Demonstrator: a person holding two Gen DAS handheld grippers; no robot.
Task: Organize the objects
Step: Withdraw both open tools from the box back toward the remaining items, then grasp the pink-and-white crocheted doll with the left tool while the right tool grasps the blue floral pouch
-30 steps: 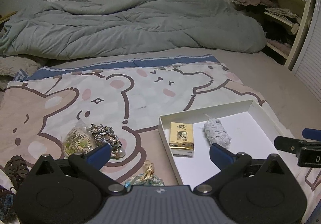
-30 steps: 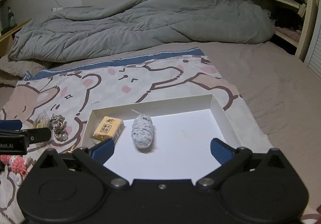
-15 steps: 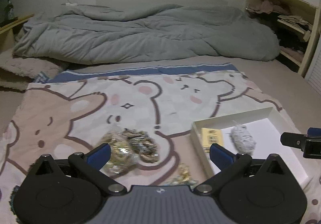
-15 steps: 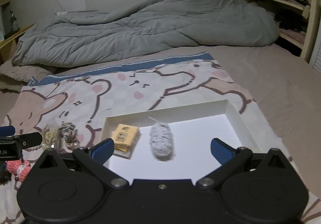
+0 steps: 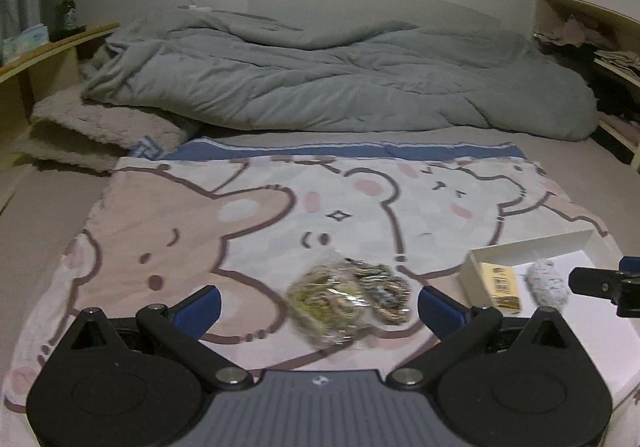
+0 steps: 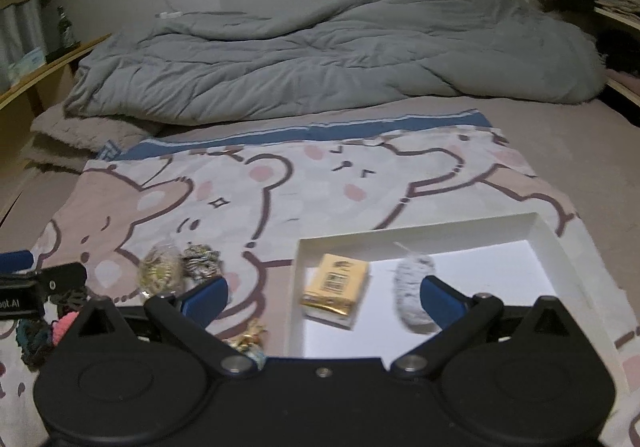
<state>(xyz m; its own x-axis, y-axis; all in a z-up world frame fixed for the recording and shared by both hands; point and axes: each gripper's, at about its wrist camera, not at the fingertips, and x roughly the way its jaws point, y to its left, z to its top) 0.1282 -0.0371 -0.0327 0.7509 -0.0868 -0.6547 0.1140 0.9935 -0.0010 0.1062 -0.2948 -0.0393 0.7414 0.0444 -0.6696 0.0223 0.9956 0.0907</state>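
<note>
My left gripper [image 5: 319, 309] is open just above the bear-print blanket. Between and just beyond its blue fingertips lie a clear bag of yellow-green hair ties [image 5: 324, 299] and a patterned scrunchie [image 5: 386, 291]. To the right is a white box [image 5: 528, 243] holding a yellow tissue pack [image 5: 502, 285] and a grey yarn ball [image 5: 548, 283]. My right gripper [image 6: 322, 298] is open over the box's left edge [image 6: 294, 287], with the tissue pack [image 6: 336, 283] and yarn ball [image 6: 410, 293] between its fingers. Nothing is held.
A gold and teal trinket [image 6: 250, 343] lies left of the box. Pink and dark hair ties [image 6: 48, 331] sit at the blanket's left end. A grey duvet [image 5: 340, 87] is heaped at the back, with shelves [image 5: 616, 47] on the right.
Both grippers have swung left. The left one went from facing the box to facing the bag and scrunchie. The right one now straddles the box's left edge. Both stay open.
</note>
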